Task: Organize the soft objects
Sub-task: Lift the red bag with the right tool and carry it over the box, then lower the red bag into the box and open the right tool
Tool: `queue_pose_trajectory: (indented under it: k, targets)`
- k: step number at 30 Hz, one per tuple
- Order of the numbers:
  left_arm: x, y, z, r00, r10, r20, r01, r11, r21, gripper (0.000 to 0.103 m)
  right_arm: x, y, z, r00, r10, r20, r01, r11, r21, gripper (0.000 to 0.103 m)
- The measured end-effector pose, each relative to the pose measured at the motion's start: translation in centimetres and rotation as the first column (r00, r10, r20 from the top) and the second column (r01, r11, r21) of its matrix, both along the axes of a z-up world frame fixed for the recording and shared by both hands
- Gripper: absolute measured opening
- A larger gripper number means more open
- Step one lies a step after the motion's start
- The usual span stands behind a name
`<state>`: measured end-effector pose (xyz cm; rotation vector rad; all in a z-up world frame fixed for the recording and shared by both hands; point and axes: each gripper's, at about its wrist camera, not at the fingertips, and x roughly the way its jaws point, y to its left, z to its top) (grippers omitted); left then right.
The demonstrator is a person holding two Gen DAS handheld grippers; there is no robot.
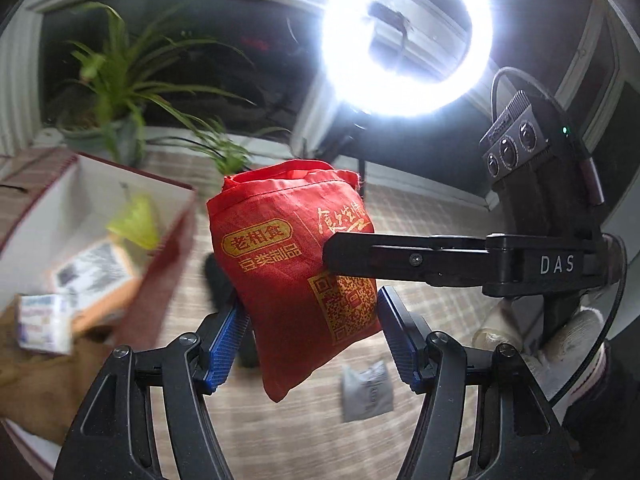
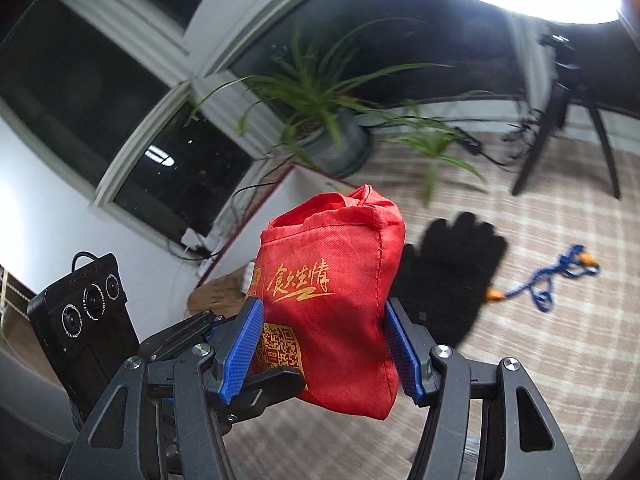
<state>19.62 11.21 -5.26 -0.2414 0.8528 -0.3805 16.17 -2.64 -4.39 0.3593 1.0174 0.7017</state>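
A big open cardboard box with dark red sides and a white inside [image 1: 96,184] sat on the checked beige cloth [image 1: 420,216]. In it lay a crumpled yellow-green bag [image 1: 134,220] and a flat printed packet [image 1: 94,268]. A small white carton [image 1: 42,322] sat just at its near edge, too blurry to read.

The folded red cloth bag with gold print [image 1: 296,276] had a gold oval label with "老相食" and "豆类制品" under it. It also had gold brush writing and a square gold code. The other tool showed the white letters "DAS".

The red bag was up in the air, above the cloth. The left gripper [image 1: 312,328] squeezed its lower part from both sides with its blue pads [image 1: 228,344]. The right gripper [image 2: 324,348] was clamped on the same bag from the side. Both held it together.

Under the bag lay a black knit glove [image 2: 448,272] and a blue cord with orange ends [image 2: 548,280]. A small grey pouch [image 1: 366,392] lay near too.
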Motion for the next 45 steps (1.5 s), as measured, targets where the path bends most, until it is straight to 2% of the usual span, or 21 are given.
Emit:
queue_pose_trajectory:
  k: [9, 23, 33, 45]
  targets:
    - [-1.4, 4.2, 1.4, 0.995, 0.088, 0.043, -0.091, 0.993, 0.075, 0.064, 0.3, 6.3, 1.2, 0.995, 0.098, 0.036, -0.097, 0.995, -0.029, 0.057]
    - [-0.2, 10.4, 0.3, 0.984, 0.179, 0.017, -0.18, 0.978, 0.107, 0.064, 3.0, 14.1, 0.8, 0.98, 0.188, 0.058, -0.183, 0.98, -0.084, 0.057]
    - [0.5, 12.8, -0.9, 0.974, 0.224, -0.018, -0.22, 0.967, 0.13, 0.064, 4.7, 17.6, -0.5, 0.974, 0.222, 0.053, -0.214, 0.969, -0.123, 0.057]
    - [0.9, 13.4, -1.7, 0.969, 0.244, -0.029, -0.234, 0.954, 0.186, 0.064, 5.0, 18.7, -1.1, 0.972, 0.227, 0.066, -0.213, 0.961, -0.175, 0.058]
